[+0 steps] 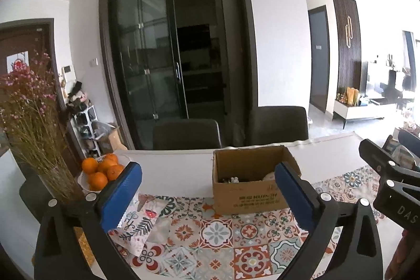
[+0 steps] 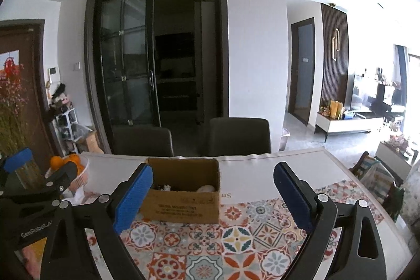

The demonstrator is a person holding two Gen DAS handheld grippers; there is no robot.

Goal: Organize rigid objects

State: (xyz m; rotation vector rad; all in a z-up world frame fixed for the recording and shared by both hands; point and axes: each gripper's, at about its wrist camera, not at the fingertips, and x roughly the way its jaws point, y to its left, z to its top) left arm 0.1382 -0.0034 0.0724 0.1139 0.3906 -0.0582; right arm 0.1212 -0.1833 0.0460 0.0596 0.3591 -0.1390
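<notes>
- Left wrist view: left gripper (image 1: 208, 197) gapes wide and empty above the patterned mat (image 1: 210, 235). The open cardboard box (image 1: 249, 197) sits just ahead, holding small items.
- Right wrist view: right gripper (image 2: 212, 197) likewise spread, holding nothing. The box (image 2: 183, 204) looks light and stiff; best gripped by its side walls.

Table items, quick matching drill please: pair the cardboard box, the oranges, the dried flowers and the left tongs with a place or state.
1. cardboard box
2. oranges
3. dried flowers
4. left tongs

a. open, nothing between the pads
b. in a white bowl
c. far left table edge, pink tops
d. on the patterned mat, top open

Pairs: 1-d, 2-b, 3-c, 4-a
</notes>
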